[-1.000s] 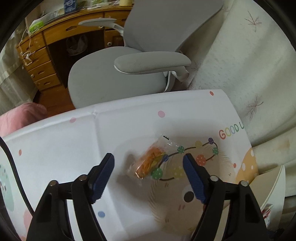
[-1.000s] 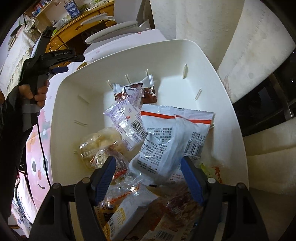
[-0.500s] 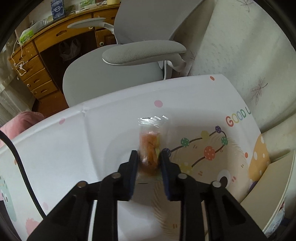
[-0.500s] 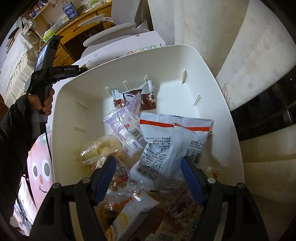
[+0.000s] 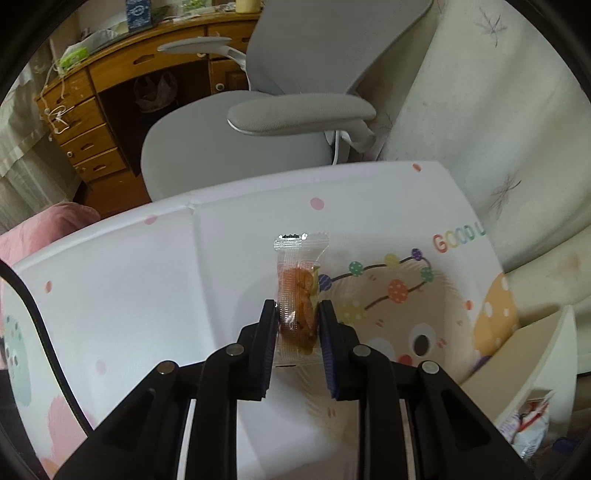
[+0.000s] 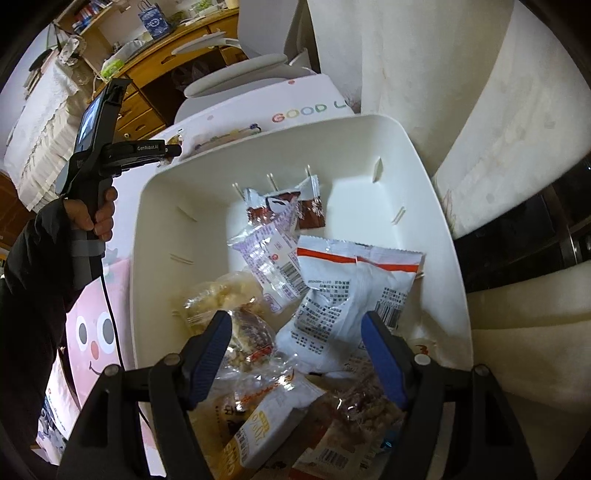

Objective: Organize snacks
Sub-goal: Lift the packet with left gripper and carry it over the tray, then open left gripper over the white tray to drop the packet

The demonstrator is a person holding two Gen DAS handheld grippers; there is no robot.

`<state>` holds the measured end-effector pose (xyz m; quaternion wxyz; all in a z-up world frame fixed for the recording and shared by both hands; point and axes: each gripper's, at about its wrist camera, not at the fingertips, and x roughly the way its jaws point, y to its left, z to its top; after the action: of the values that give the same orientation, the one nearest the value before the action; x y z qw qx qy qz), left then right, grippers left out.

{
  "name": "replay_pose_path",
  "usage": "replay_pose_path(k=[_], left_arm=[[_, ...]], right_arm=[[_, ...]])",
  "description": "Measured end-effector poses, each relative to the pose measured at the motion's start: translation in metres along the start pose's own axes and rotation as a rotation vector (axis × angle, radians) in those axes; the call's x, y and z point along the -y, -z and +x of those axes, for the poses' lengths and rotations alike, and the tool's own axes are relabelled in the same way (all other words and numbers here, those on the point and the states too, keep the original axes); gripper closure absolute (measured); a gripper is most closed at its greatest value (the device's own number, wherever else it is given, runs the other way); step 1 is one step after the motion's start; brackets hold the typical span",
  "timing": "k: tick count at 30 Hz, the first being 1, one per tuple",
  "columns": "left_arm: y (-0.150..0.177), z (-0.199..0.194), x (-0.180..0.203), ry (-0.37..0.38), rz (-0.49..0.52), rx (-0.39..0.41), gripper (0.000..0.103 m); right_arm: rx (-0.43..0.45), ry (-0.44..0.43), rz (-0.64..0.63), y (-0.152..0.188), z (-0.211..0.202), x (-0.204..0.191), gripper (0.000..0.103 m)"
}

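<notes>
In my right-wrist view, the upper left shows my left hand point(image 6: 96, 214) around a black handle stamped "GenRobot.AI", a small lit screen above it, with a wooden desk point(image 6: 155, 70) behind carrying a blue patterned bag point(image 6: 152, 20). Right of that, the tabletop point(image 6: 236, 122) wears a white cartoon cover with "GOOD L" legible in coloured letters, the rest cut off by the white bin point(image 6: 436, 206) that fills the middle of the frame. Inside the bin lie a brown and white packet point(image 6: 314, 212) at the back, a purple-printed packet point(image 6: 271, 258) with a barcode, a larger white bag point(image 6: 351, 295) with a red stripe, dense small print I cannot read and another barcode, and clear bags of pale snacks toward the lower left. My right gripper point(image 6: 297, 354) hangs over this heap with its blue fingers point(image 6: 212, 347) spread apart, nothing between them. In my left-wrist view, the desk's drawers point(image 5: 88, 144) sit upper left, a pink cushion point(image 5: 40, 229) at the left edge, a grey office chair point(image 5: 266, 122) at top centre, and pale leaf-printed fabric point(image 5: 498, 110) on the right. Below, the same cover reads "GOOD L" in the right half. My left gripper point(image 5: 298, 325) is clamped tight on a small clear snack packet point(image 5: 299, 280) holding orange pieces, upright at frame centre above the cover; its top seal bears tiny black print too small to read.
</notes>
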<state>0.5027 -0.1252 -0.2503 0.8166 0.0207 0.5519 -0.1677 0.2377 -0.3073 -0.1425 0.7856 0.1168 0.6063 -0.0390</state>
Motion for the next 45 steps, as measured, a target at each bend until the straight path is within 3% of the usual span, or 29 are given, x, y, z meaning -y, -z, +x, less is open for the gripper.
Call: replay_pose_path(k=[11, 22, 37, 40, 42, 45], left_arm=[[0.022, -0.095, 0.018, 0.002, -0.059, 0.047, 0.082], [0.073, -0.182, 0.063, 0.032, -0.080, 0.118, 0.082], [0.147, -0.215, 0.130, 0.135, -0.077, 0.137, 0.082], [0.155, -0.224, 0.134, 0.148, -0.088, 0.156, 0.069], [0.162, -0.233, 0.135, 0.150, -0.086, 0.166, 0.049], [0.173, -0.243, 0.133, 0.117, -0.086, 0.168, 0.034]], right_arm=[[0.067, -0.060, -0.086, 0.003, -0.045, -0.006, 0.030], [0.183, -0.127, -0.135, 0.027, -0.096, 0.002, 0.030], [0.240, -0.117, -0.159, 0.094, -0.134, 0.022, 0.030], [0.246, -0.112, -0.160, 0.105, -0.139, 0.023, 0.030], [0.248, -0.111, -0.162, 0.109, -0.141, 0.023, 0.030], [0.248, -0.111, -0.164, 0.114, -0.141, 0.021, 0.028]])
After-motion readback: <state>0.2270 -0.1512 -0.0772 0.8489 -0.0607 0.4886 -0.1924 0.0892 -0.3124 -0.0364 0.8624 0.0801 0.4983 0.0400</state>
